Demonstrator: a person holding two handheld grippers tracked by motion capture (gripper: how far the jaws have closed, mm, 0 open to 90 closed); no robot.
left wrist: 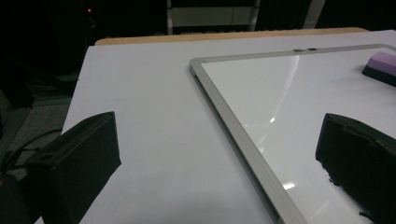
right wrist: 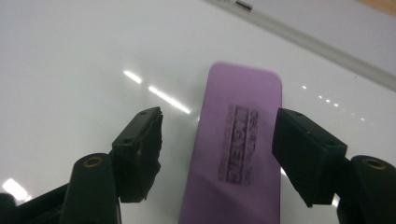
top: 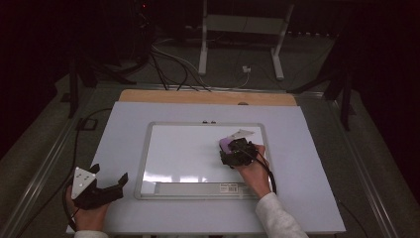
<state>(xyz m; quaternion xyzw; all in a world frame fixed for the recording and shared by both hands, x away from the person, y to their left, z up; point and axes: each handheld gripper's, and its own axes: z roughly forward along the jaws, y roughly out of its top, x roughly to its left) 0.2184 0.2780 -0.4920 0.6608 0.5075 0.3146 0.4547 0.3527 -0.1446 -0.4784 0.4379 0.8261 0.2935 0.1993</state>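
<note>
A purple magnetic eraser [right wrist: 236, 144] with dark printed lettering lies flat on the whiteboard [top: 183, 153]. My right gripper [right wrist: 217, 154] hovers over it, open, one jaw on each side of the eraser and neither touching it. From above, the right gripper [top: 233, 148] covers most of the eraser [top: 225, 144] at the board's right part. My left gripper [top: 110, 174] rests open on the white table left of the board, holding nothing. In the left gripper view the eraser [left wrist: 382, 67] shows far off at the right edge.
The whiteboard has a metal frame [left wrist: 243, 140] and a tray strip along its near edge [top: 198, 188]. A white table cover [top: 124, 129] lies over a wooden top. Cables [top: 168, 64] and a white stand [top: 240, 29] sit on the floor beyond.
</note>
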